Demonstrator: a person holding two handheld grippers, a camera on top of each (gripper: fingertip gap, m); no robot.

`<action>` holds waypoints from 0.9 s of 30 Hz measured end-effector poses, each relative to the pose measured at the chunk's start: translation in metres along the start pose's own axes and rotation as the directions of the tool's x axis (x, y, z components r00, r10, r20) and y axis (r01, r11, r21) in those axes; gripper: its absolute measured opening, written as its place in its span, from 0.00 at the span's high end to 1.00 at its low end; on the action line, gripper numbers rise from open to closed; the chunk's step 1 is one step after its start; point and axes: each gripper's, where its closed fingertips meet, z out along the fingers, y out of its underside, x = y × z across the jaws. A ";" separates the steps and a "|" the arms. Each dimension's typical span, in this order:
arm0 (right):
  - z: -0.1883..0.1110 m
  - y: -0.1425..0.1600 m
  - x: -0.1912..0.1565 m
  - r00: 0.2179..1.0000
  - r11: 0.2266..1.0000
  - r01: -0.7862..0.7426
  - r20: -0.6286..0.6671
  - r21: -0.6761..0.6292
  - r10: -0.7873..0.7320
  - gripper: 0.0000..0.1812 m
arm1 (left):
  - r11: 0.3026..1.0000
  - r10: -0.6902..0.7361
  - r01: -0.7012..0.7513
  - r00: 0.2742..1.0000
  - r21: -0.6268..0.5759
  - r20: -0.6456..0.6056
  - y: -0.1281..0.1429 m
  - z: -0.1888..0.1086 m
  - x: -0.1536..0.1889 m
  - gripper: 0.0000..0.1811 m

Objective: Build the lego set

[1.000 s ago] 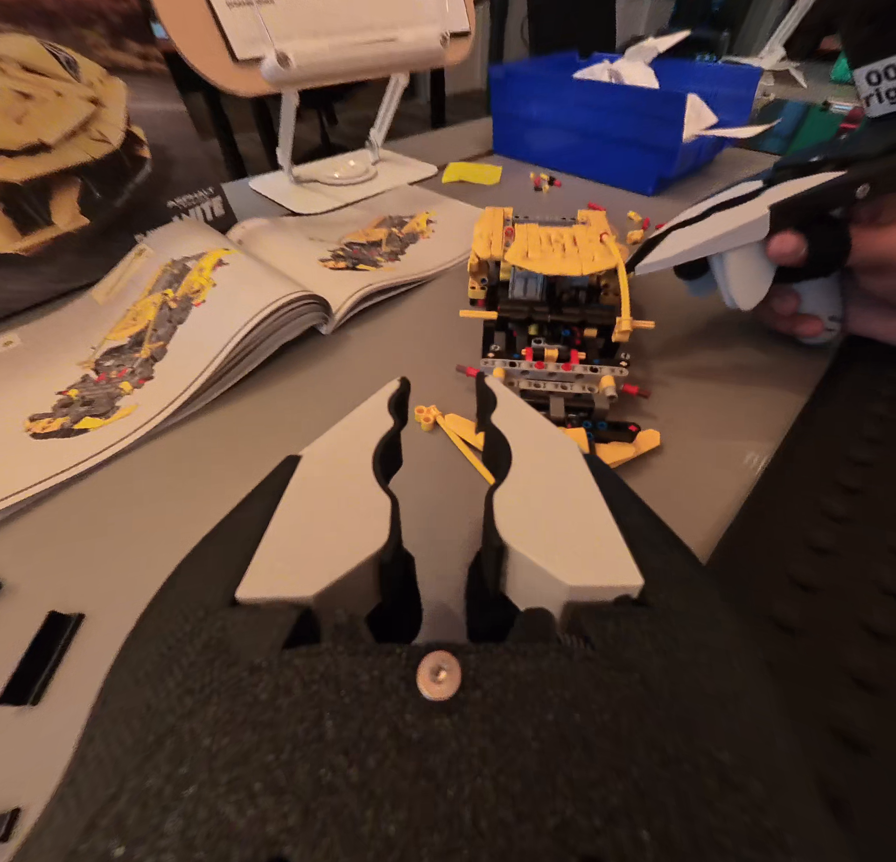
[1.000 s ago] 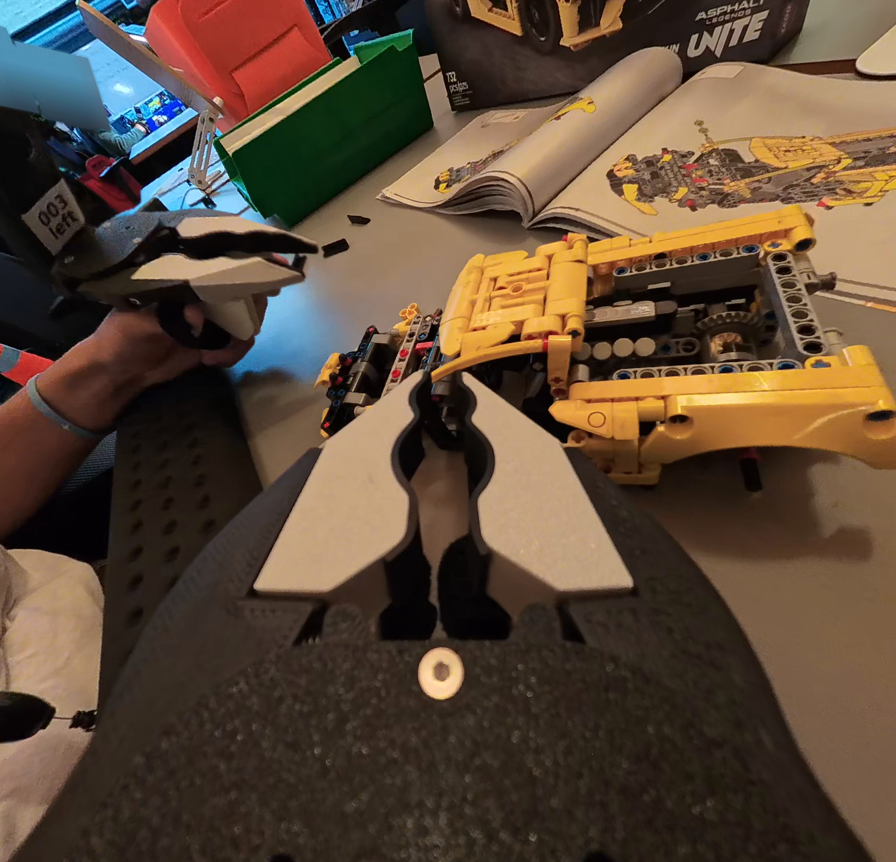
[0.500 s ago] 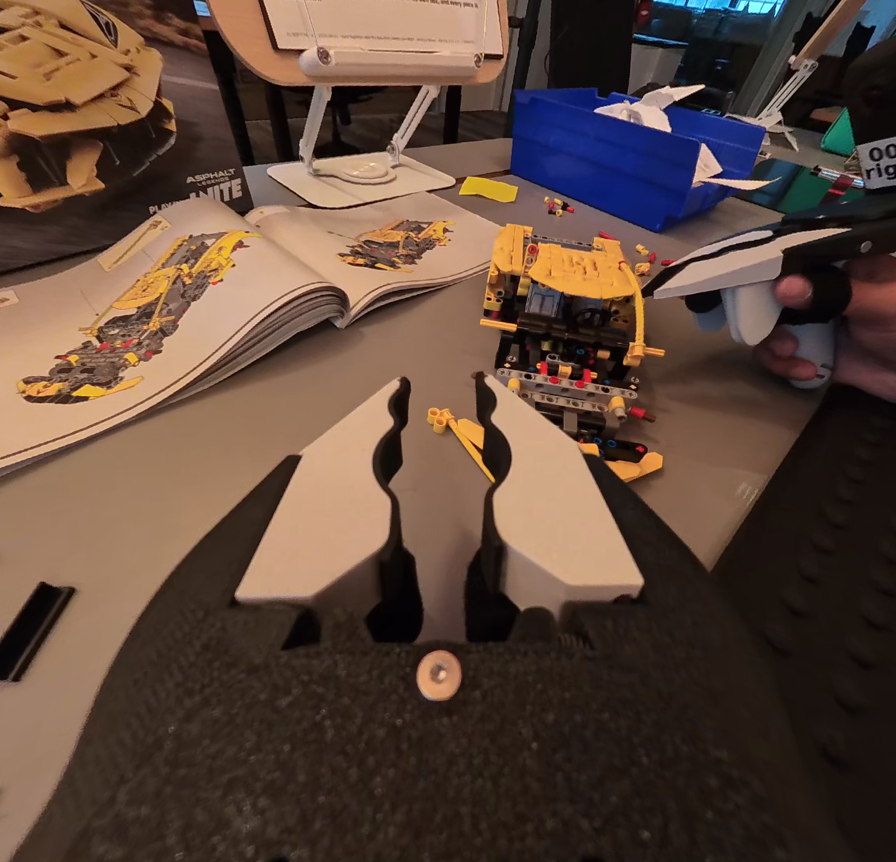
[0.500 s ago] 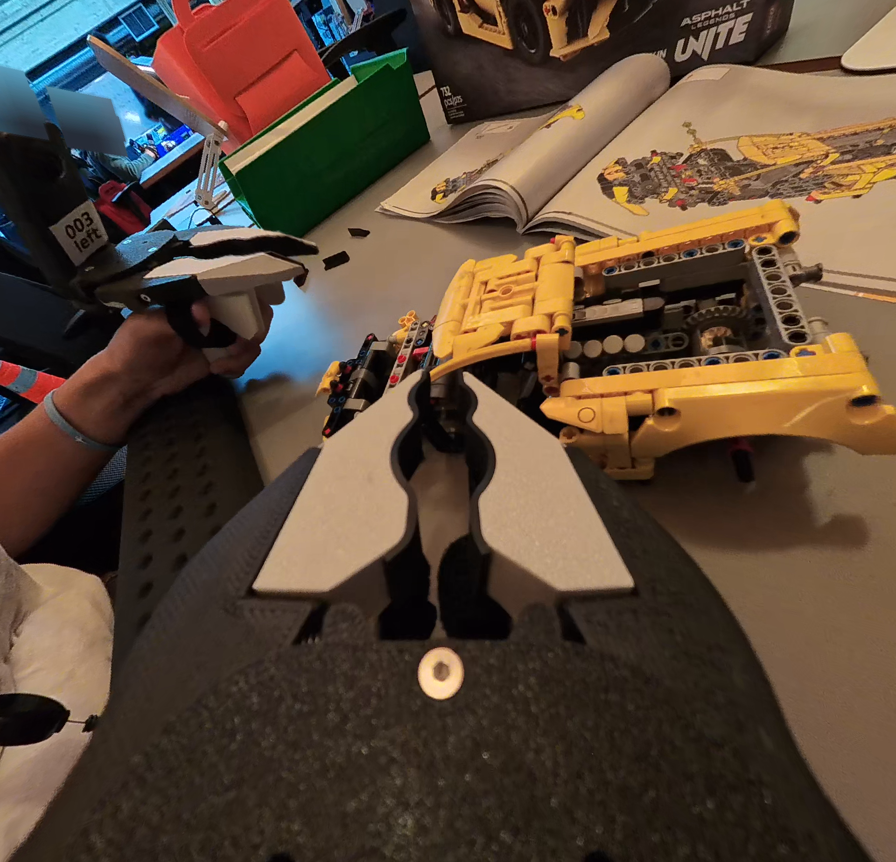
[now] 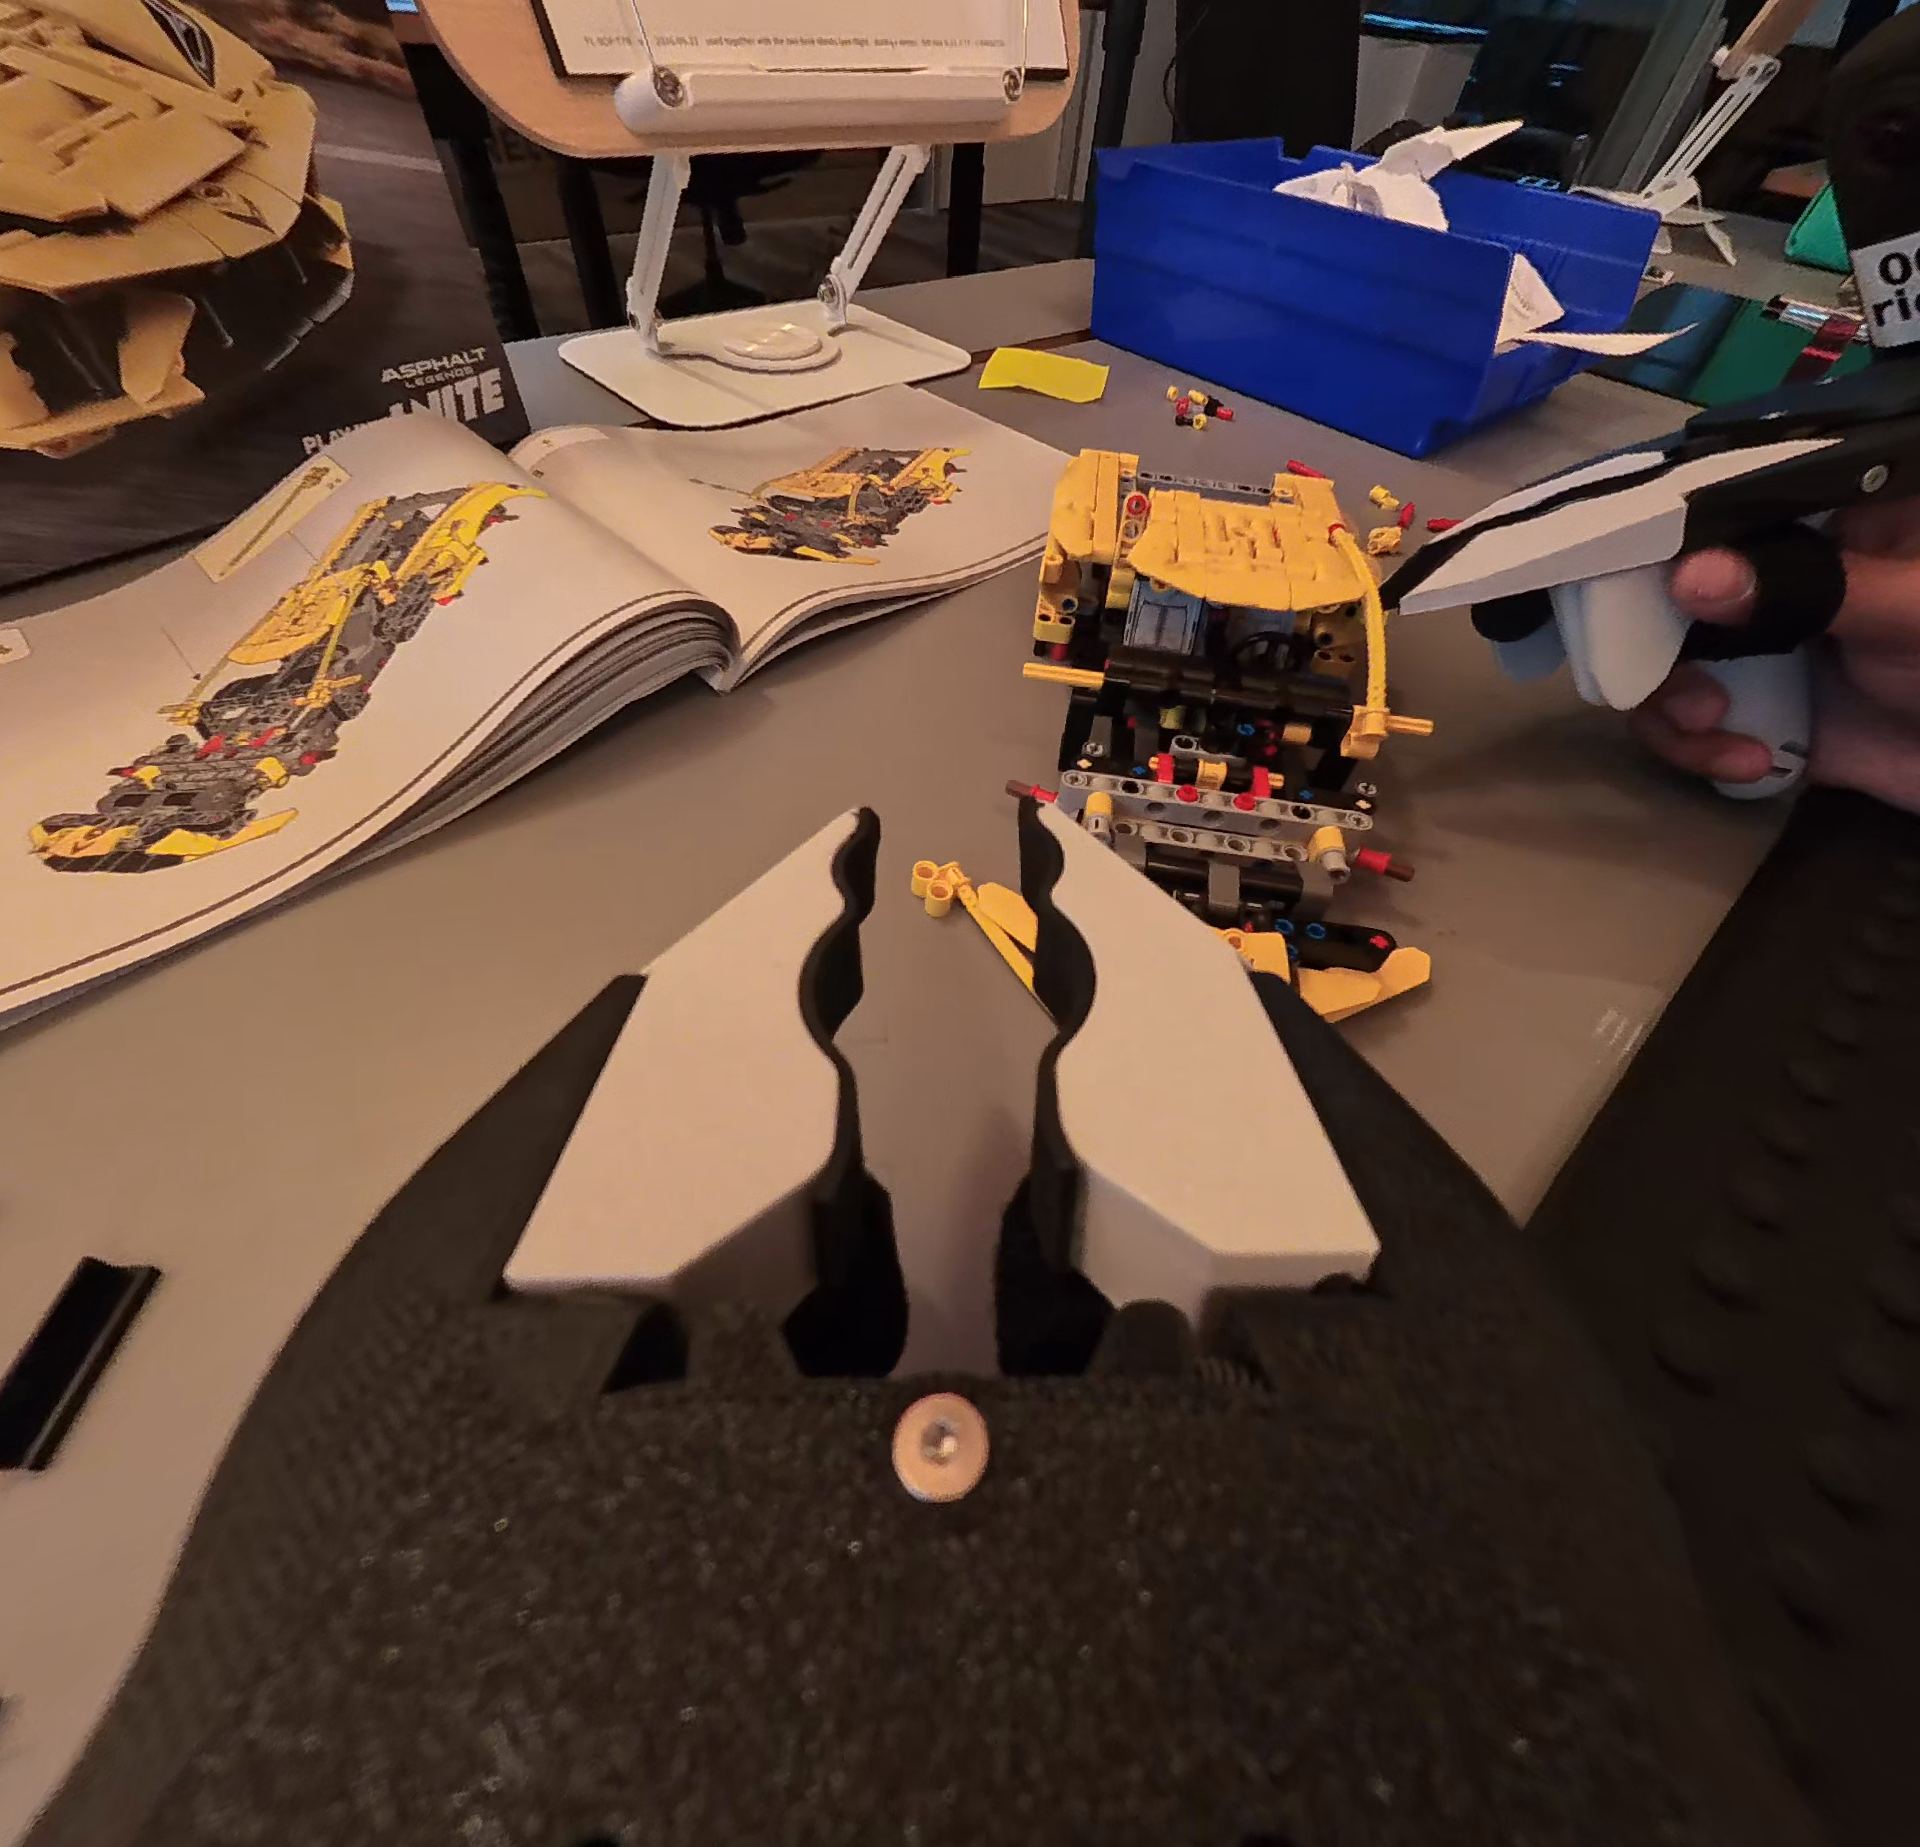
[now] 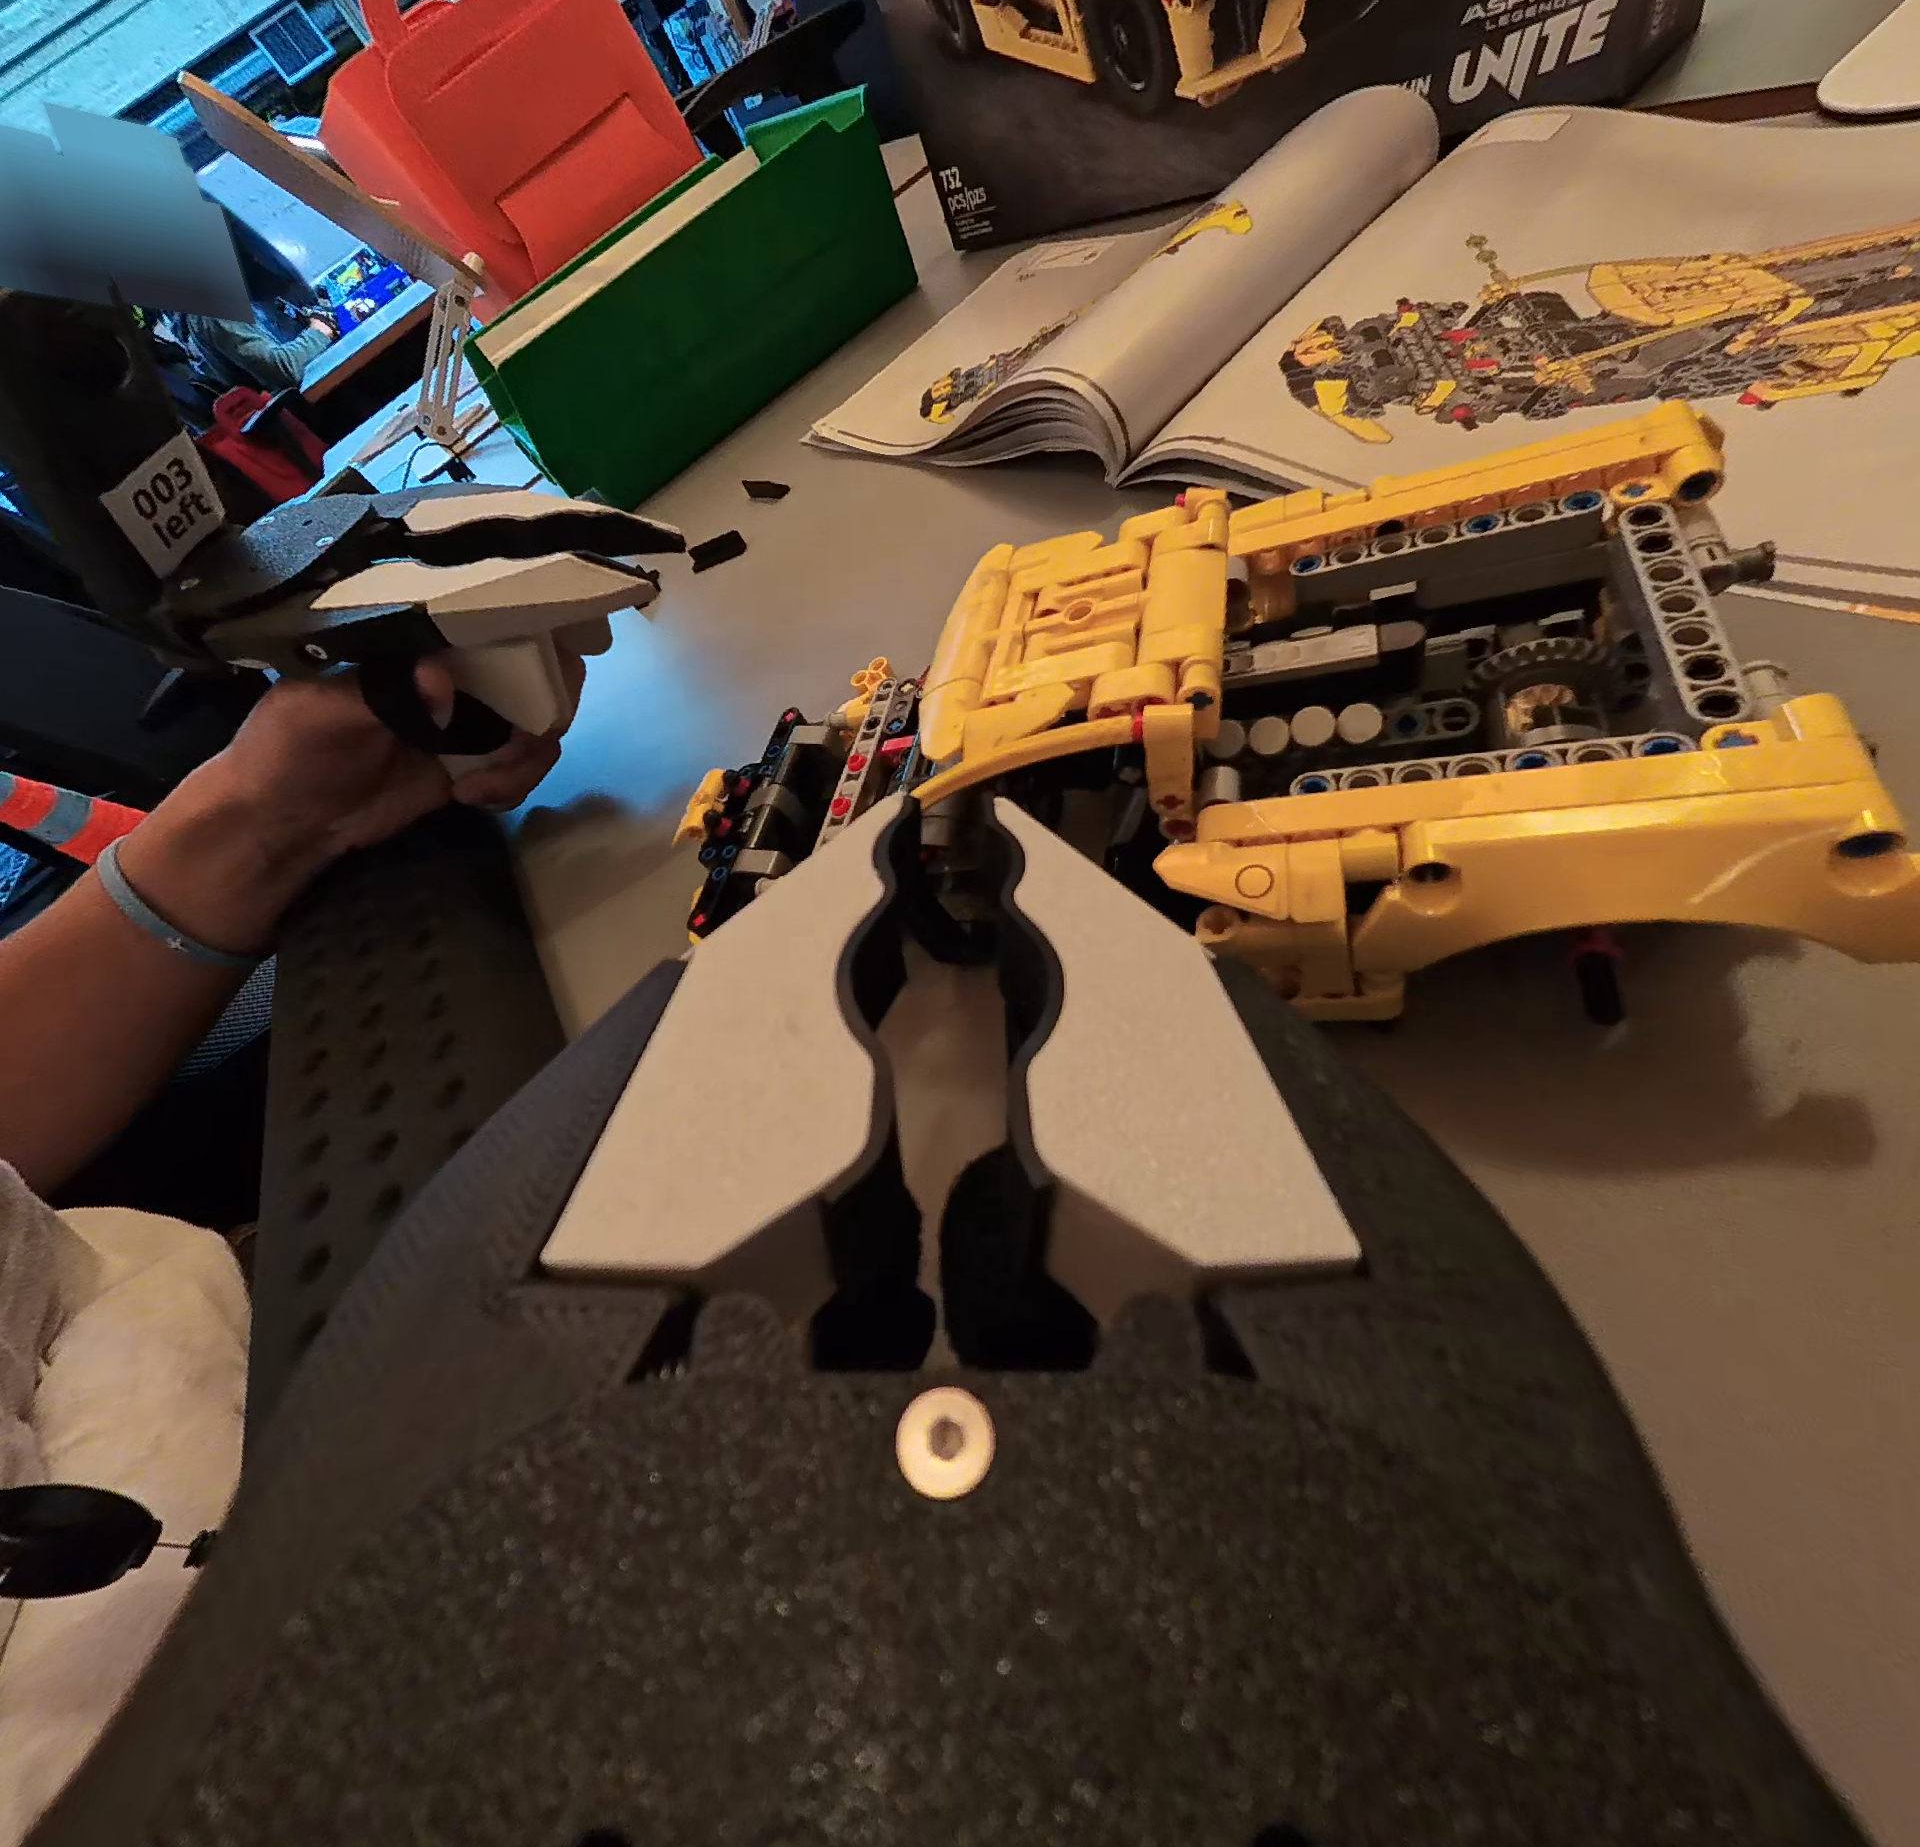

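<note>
Lego car [image 6: 1351, 717] sits just ahead of the empty, slightly parted right gripper [image 6: 954, 810]; left gripper [image 5: 940, 821] likewise.

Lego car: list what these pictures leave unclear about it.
- Left wrist view: the Lego car has its front corner hidden behind the left gripper finger.
- Right wrist view: the right gripper covers the car's near side; contact cannot be told.
- Loose pins: too small to identify.
</note>
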 end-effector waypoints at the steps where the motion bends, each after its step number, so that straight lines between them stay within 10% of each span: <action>1: 0.000 0.000 0.000 1.000 1.000 -0.001 0.000 -0.001 0.001 0.95 | 1.000 0.001 -0.001 1.000 -0.001 0.000 0.000 0.000 0.000 0.85; 22: 0.005 0.004 0.001 0.984 0.986 -0.164 0.067 -0.020 0.165 0.94 | 0.998 0.060 -0.061 0.996 -0.025 -0.063 -0.006 0.013 0.020 0.85; 27: -0.003 -0.010 0.008 0.920 0.928 -0.368 0.168 0.058 0.354 0.94 | 0.948 0.300 -0.310 0.946 -0.073 -0.118 -0.018 0.039 0.044 0.85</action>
